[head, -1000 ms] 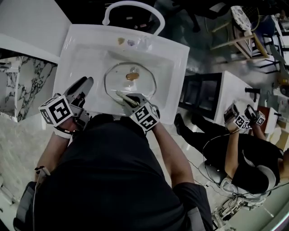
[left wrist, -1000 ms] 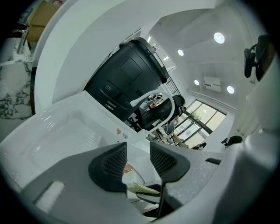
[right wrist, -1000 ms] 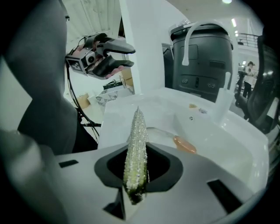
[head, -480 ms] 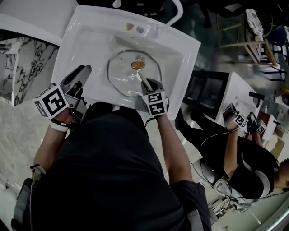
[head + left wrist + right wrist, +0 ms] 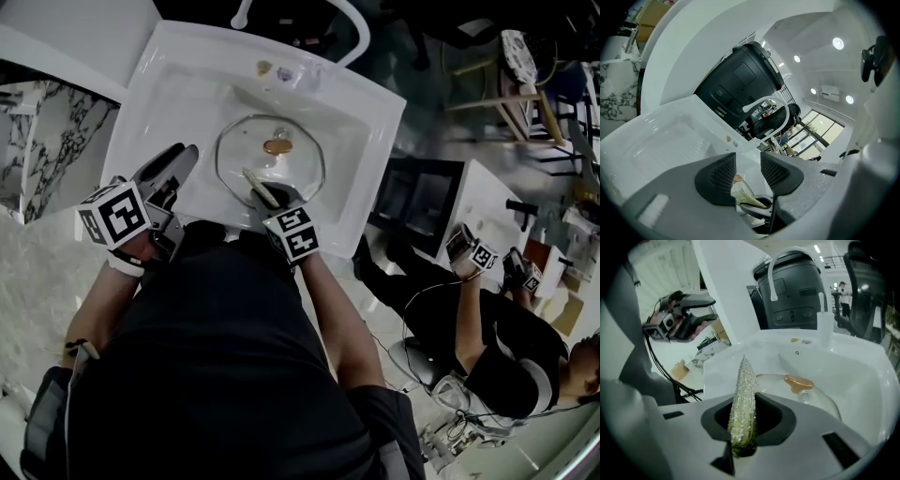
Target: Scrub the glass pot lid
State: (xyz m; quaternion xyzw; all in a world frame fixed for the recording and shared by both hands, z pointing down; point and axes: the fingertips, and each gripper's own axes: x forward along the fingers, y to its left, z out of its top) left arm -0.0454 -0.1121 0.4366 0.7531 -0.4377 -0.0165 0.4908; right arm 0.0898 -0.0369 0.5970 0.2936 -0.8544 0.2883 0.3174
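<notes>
The scrubbing looks to be under way, not finished. The glass pot lid (image 5: 272, 159) lies flat in the basin of the white sink (image 5: 169, 61), in the upper middle of the head view, with its brownish knob (image 5: 276, 147) facing up.

The right gripper (image 5: 272, 199) sits just below the lid in the frame. Its jaws are clamped on a glittery yellow-green scrub sponge (image 5: 743, 380), which stands on edge and sticks out past them. In the head view the sponge's far end lies over the lower left part of the glass near the rim, but I cannot tell whether it touches.

The left gripper (image 5: 173, 164) hovers at the sink's left rim, in the left of the frame. Its jaws are apart with nothing between them. In its own view the sponge shows only beyond the gap, so this gripper does not steady the lid.

No foam, water film or visible dirt shows on the glass, so how much is already clean cannot be read. Judging by the sponge's place, the area around the knob and the upper half of the lid have yet to be covered. The underside is not in view.
</notes>
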